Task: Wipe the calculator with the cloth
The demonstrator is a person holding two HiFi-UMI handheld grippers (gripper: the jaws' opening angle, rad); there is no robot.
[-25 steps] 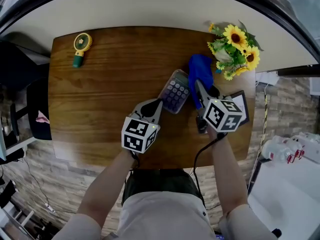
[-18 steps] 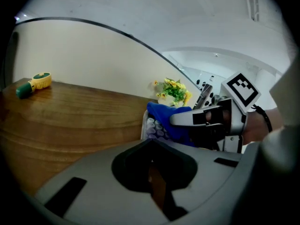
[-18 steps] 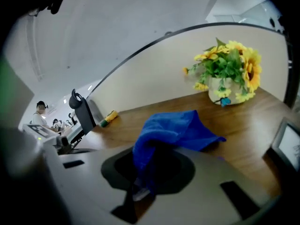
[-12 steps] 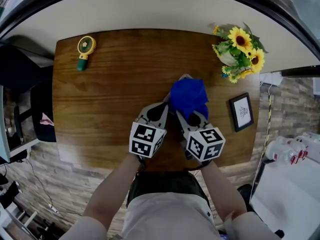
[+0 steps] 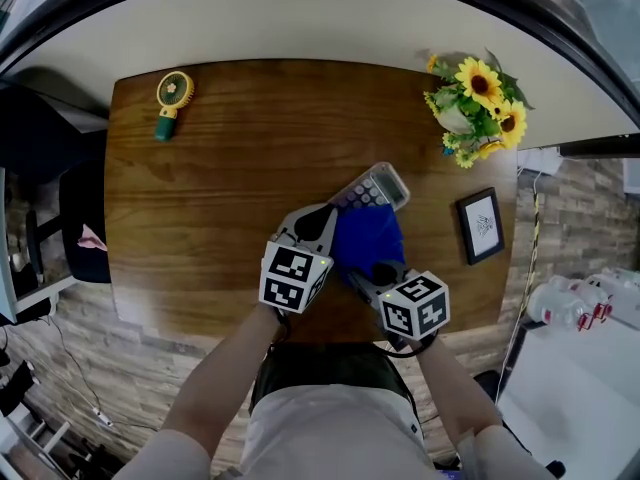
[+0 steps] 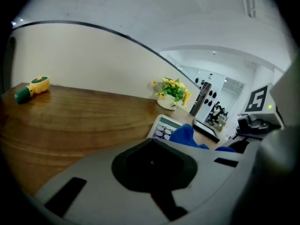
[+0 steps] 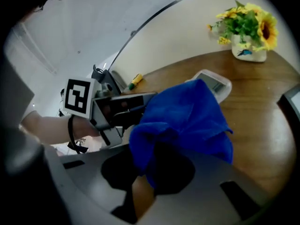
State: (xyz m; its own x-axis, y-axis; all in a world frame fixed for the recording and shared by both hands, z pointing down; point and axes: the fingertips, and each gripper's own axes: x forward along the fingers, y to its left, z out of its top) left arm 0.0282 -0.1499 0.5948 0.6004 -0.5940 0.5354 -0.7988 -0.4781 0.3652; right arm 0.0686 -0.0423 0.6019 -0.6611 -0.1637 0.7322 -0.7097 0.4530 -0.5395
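A grey calculator (image 5: 378,186) lies slanted on the wooden table (image 5: 220,188), right of centre. Its display end shows; its near half is under a blue cloth (image 5: 368,236). My right gripper (image 5: 366,266) is shut on the cloth's near edge and presses it on the calculator. My left gripper (image 5: 326,215) lies just left of the cloth, jaws together at the calculator's near left corner. The left gripper view has the calculator (image 6: 161,126) and cloth (image 6: 185,136) just beyond the jaws. In the right gripper view the cloth (image 7: 187,116) covers most of the calculator (image 7: 213,83).
A vase of sunflowers (image 5: 478,103) stands at the table's far right corner. A small picture frame (image 5: 483,225) lies at the right edge, close to the calculator. At the far left corner sits a yellow-green hand fan (image 5: 165,98). The table's near edge is under my forearms.
The right gripper brought the cloth from the right onto the calculator, then drew it toward me, uncovering the display end. The left gripper has stayed in place.
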